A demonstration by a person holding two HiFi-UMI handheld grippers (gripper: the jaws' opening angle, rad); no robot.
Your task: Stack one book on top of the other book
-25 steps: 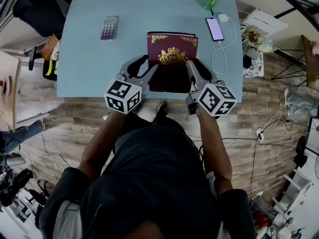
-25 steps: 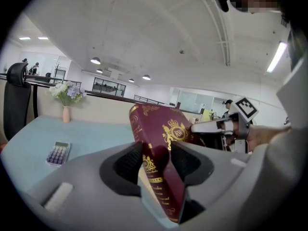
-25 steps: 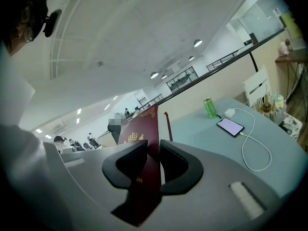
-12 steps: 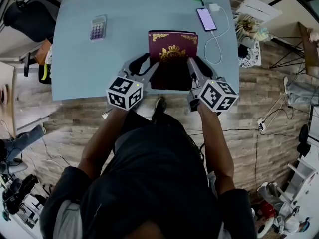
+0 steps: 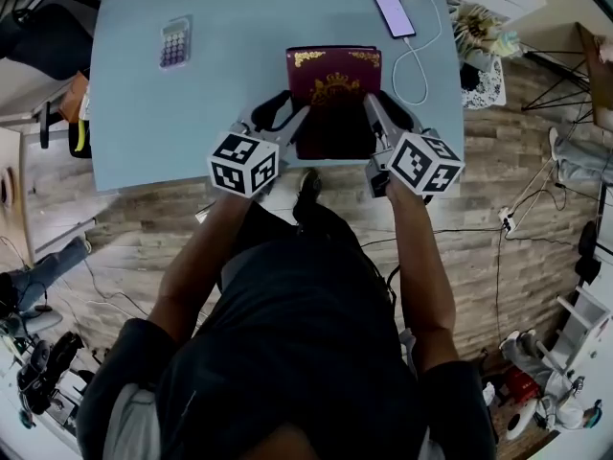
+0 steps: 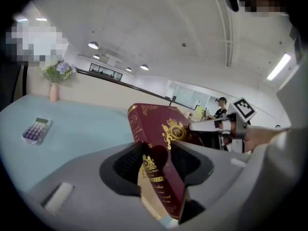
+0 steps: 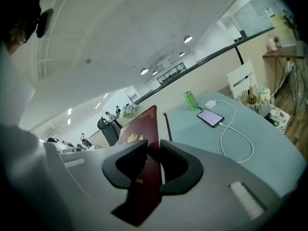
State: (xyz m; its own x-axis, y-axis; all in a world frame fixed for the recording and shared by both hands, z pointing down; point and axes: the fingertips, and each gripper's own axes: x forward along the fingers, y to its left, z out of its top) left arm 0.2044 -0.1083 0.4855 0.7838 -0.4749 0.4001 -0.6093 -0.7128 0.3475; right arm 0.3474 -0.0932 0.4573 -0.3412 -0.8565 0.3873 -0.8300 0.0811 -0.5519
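Note:
A maroon book (image 5: pixel 333 89) with a gold crest is held between both grippers over the near edge of the pale blue table (image 5: pixel 192 113). My left gripper (image 5: pixel 295 118) is shut on its left side. In the left gripper view the gold-printed spine (image 6: pixel 156 177) sits tilted between the jaws of the left gripper (image 6: pixel 156 160). My right gripper (image 5: pixel 372 113) is shut on the right edge, and the cover (image 7: pixel 142 138) stands edge-on in the right gripper (image 7: pixel 154 160). A thin maroon edge (image 7: pixel 167 124) shows just behind it; I cannot tell whether it is a second book.
A calculator (image 5: pixel 174 41) lies at the table's far left. A phone (image 5: pixel 393 12) with a white cable (image 5: pixel 421 60) lies at the far right, near a green can (image 7: pixel 191 100). A vase of flowers (image 6: pixel 54 76) stands at the far edge. A black chair (image 5: pixel 43 36) is left of the table.
Both grippers keep their hold on the maroon book. It sits a little nearer the table's front edge relative to the phone, and the head view has shifted.

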